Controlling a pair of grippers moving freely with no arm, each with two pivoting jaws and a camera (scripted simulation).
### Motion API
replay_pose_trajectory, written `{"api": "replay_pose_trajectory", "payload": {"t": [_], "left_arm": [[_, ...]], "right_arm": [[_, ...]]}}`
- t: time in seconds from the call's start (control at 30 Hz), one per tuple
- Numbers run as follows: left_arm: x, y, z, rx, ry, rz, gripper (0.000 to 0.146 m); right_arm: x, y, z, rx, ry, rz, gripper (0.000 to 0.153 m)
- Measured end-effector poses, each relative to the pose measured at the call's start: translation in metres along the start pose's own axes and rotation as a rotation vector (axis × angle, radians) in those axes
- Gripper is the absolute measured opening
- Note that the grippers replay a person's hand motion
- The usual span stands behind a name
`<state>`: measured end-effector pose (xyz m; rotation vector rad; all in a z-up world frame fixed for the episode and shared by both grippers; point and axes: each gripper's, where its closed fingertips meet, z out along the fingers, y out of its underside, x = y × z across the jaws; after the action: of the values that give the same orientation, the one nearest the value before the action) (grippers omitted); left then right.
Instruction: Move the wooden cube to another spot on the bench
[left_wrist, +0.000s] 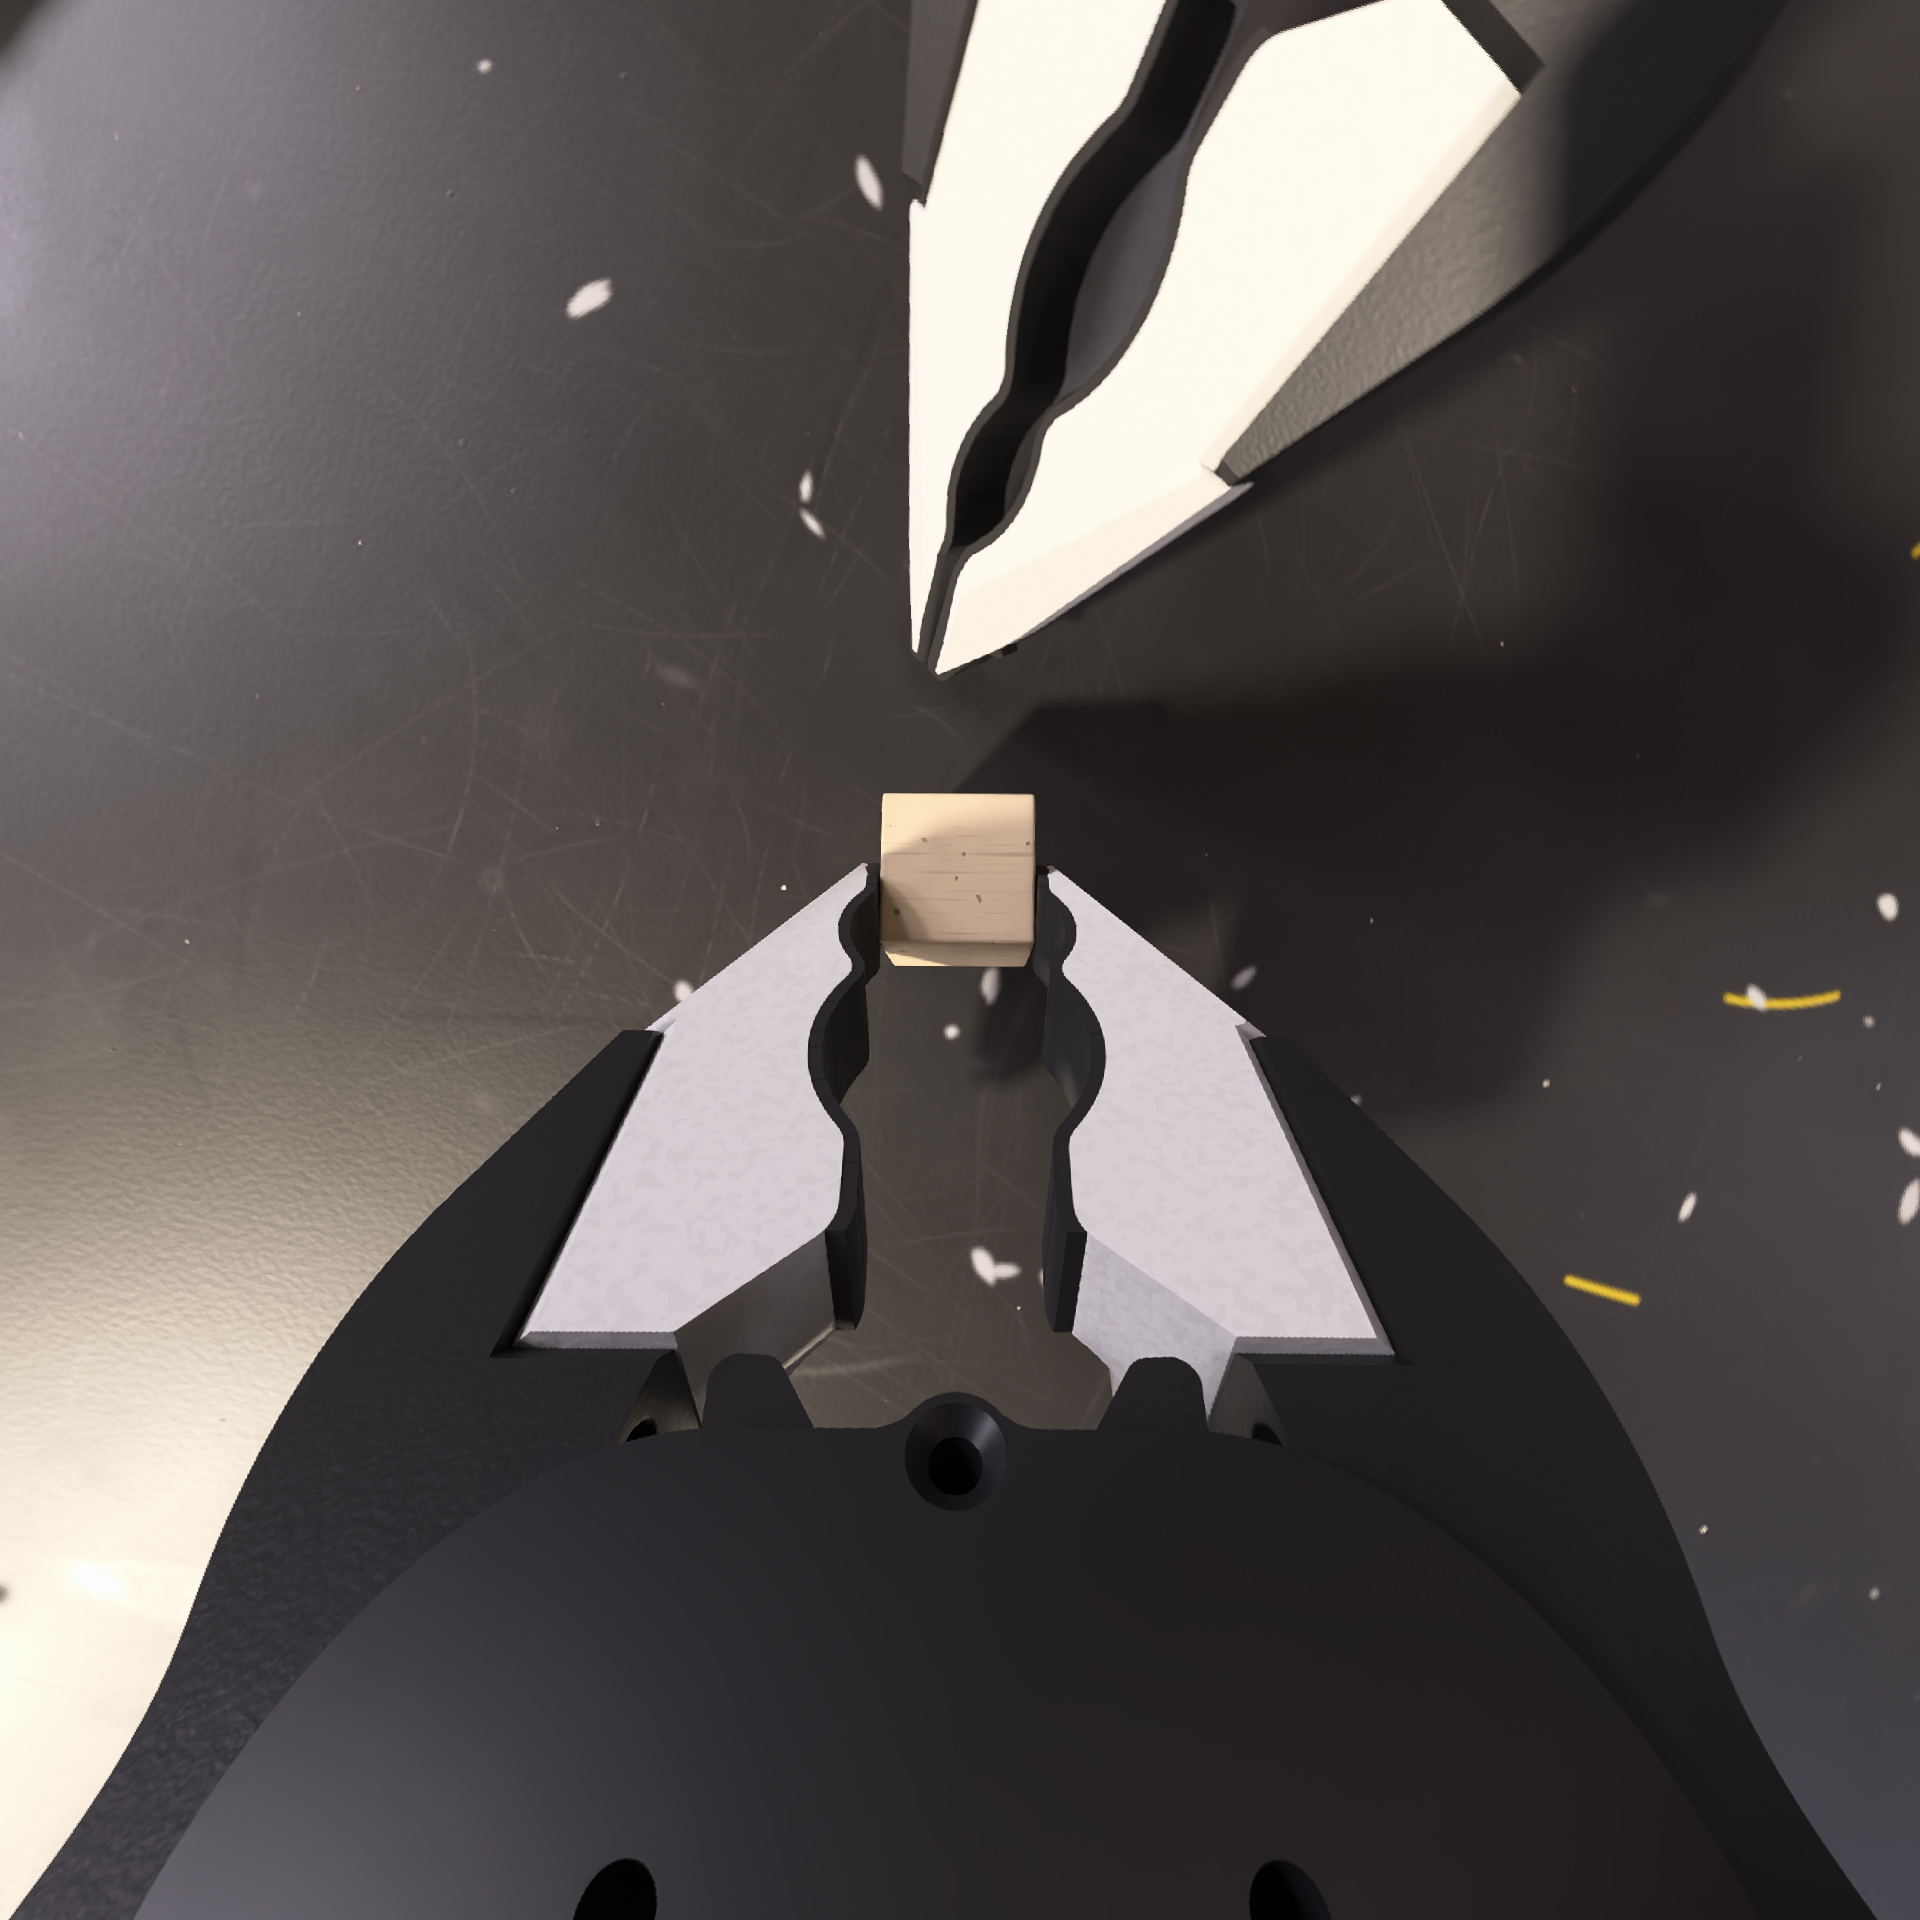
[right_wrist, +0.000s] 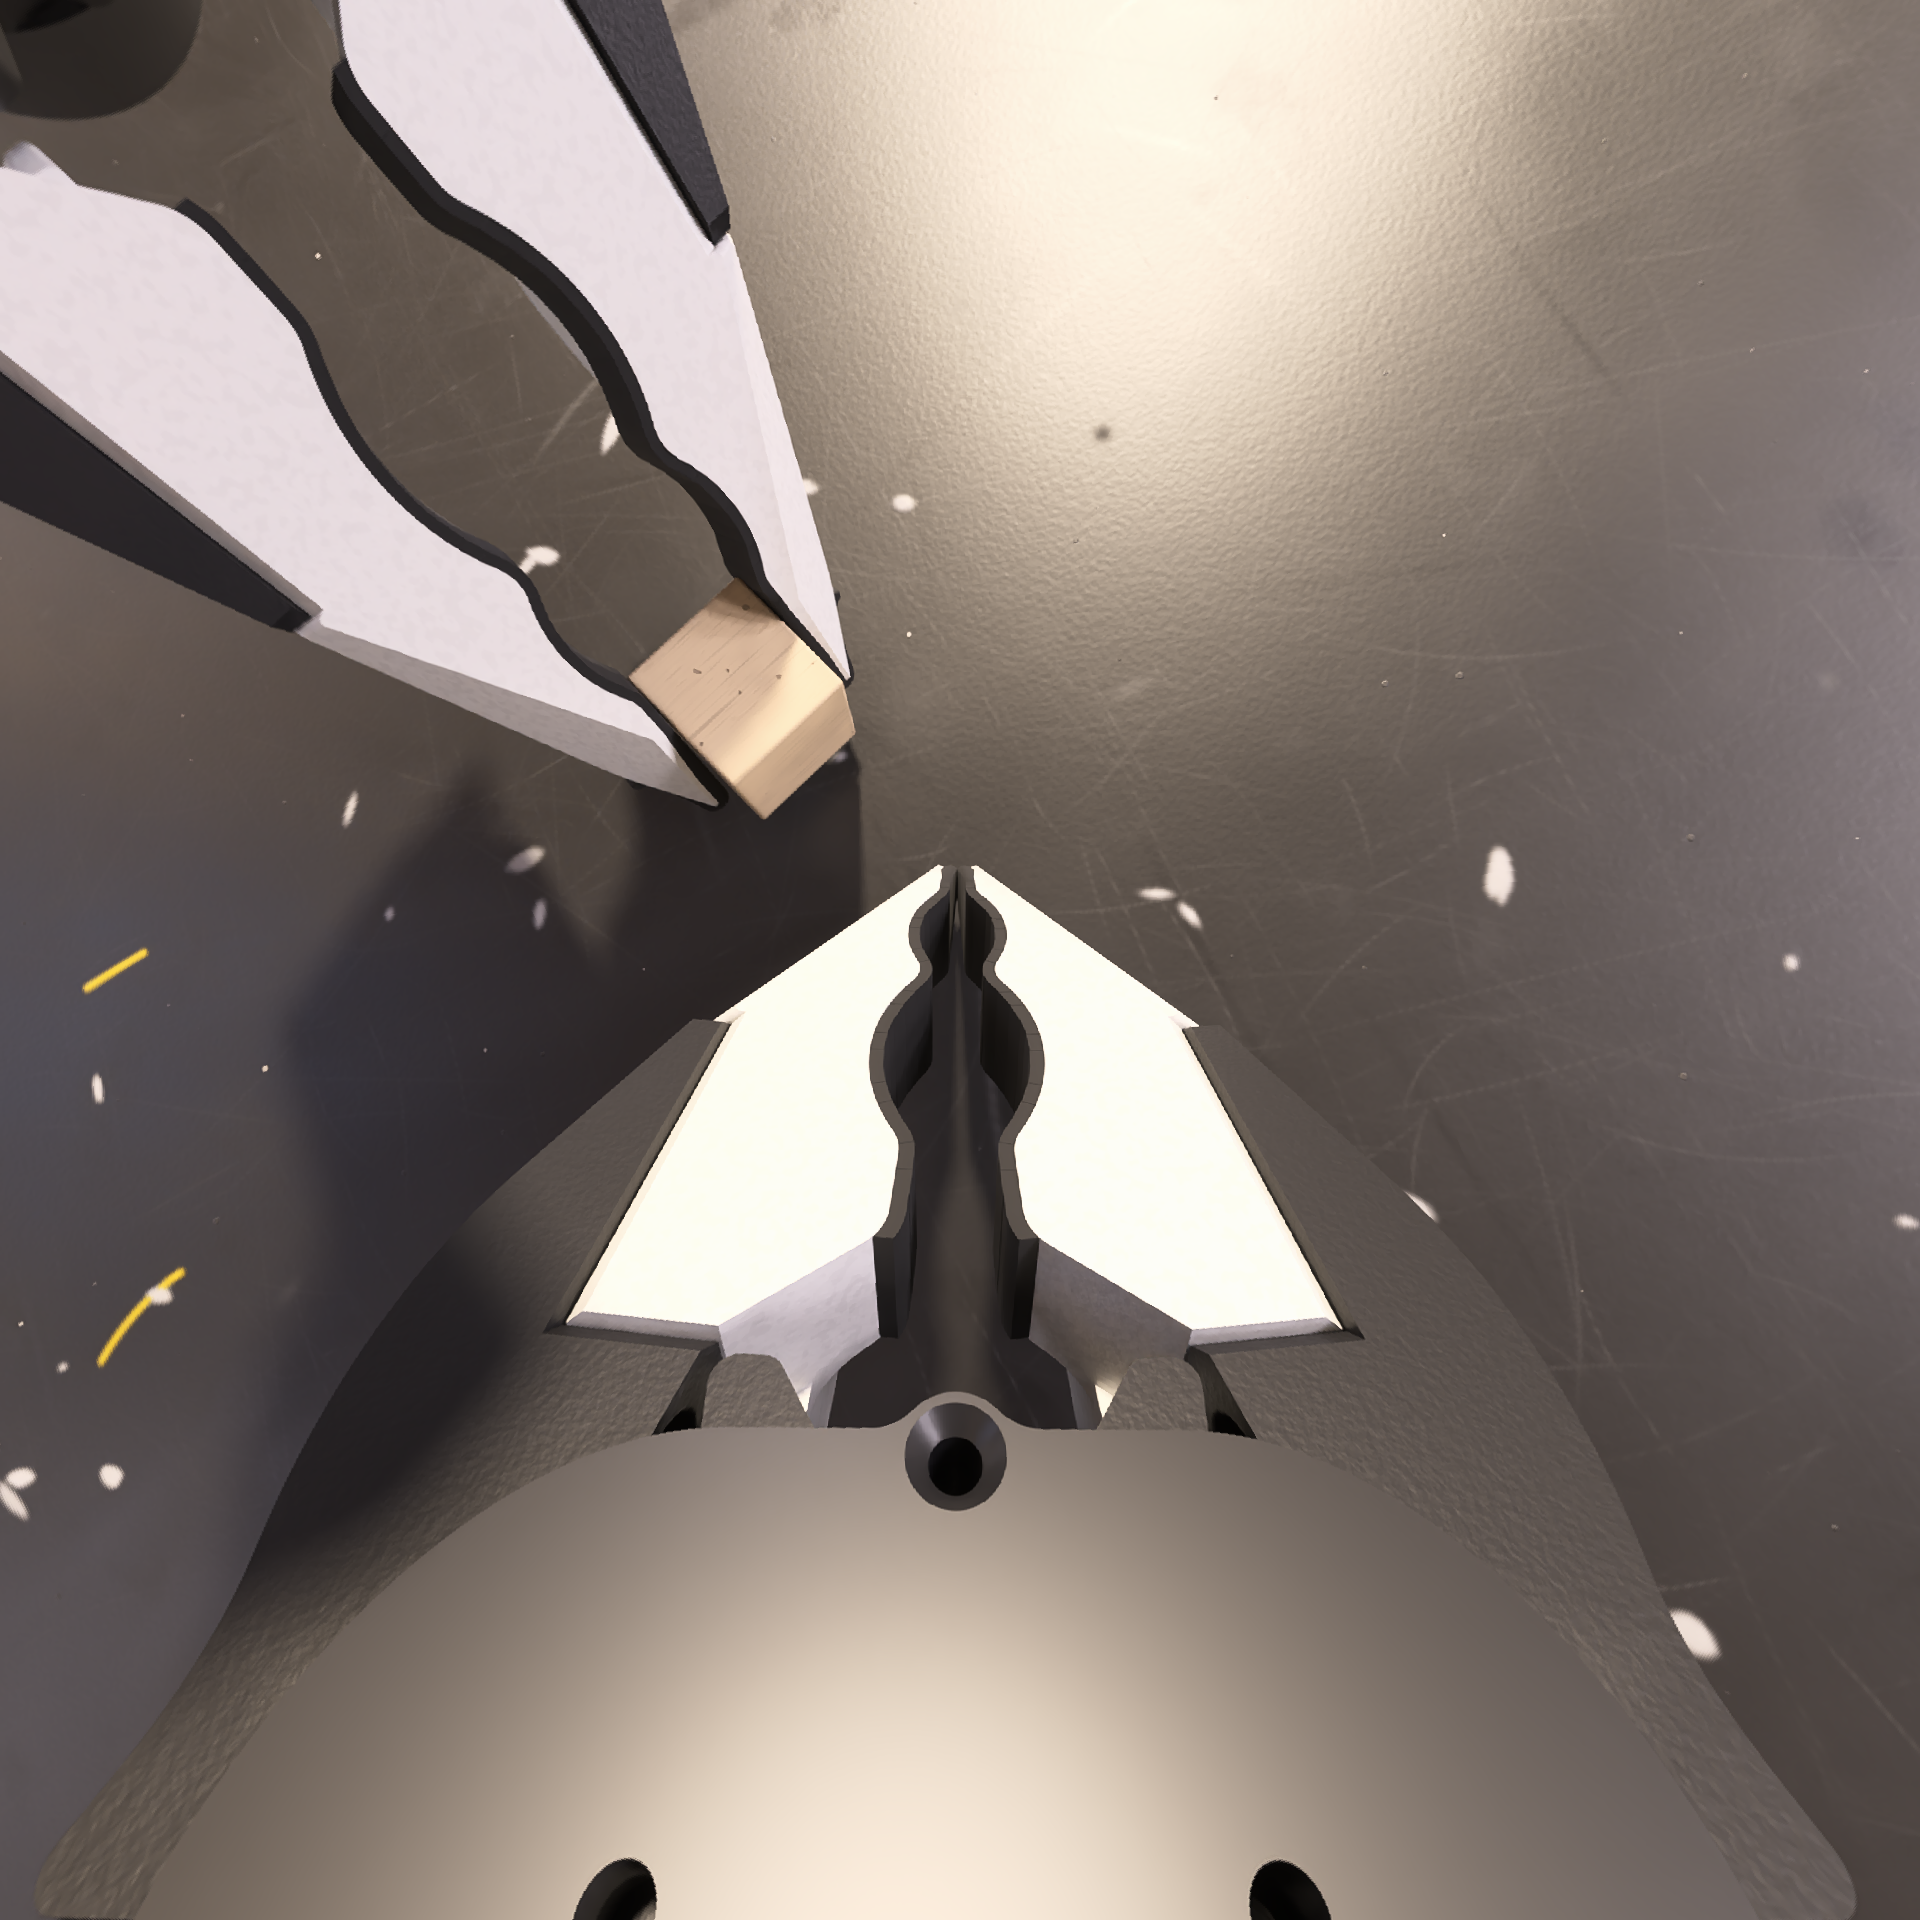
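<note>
A small pale wooden cube sits pinched between the two fingertips of my left gripper. It also shows in the right wrist view, held at the tips of the left gripper, close above the dark bench. Whether the cube touches the bench I cannot tell. My right gripper is shut and empty, its tips just short of the cube. It appears in the left wrist view coming in from the top, pointing at the cube.
The bench is dark, scratched metal with white flecks and a few thin yellow streaks on it. The two grippers face each other tip to tip with a small gap between them.
</note>
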<state>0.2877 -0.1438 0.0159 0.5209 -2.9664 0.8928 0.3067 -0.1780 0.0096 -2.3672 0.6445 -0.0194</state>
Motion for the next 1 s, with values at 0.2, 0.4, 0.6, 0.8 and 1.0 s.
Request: {"api": "replay_pose_trajectory", "payload": {"t": [0.2, 0.4, 0.6, 0.8, 1.0], "left_arm": [[-0.006, 0.004, -0.003, -0.052, 0.000, 0.098, 0.028], [-0.006, 0.002, -0.001, -0.063, 0.034, 0.125, 0.028], [-0.009, 0.004, 0.000, -0.081, 0.019, 0.161, 0.028], [-0.017, 0.000, -0.004, -0.091, 0.028, 0.242, 0.028], [-0.023, -0.005, -0.007, -0.132, 0.067, 0.363, 0.028]], "right_arm": [[0.001, 0.000, 0.000, -0.003, -0.006, -0.001, 0.000], [0.000, -0.001, 0.001, -0.002, -0.002, -0.003, 0.000], [0.000, -0.001, 0.001, -0.003, -0.012, -0.004, 0.000], [0.001, -0.001, 0.001, -0.009, -0.021, -0.017, 0.000], [0.001, -0.001, 0.000, -0.013, -0.021, -0.022, 0.000]]}}
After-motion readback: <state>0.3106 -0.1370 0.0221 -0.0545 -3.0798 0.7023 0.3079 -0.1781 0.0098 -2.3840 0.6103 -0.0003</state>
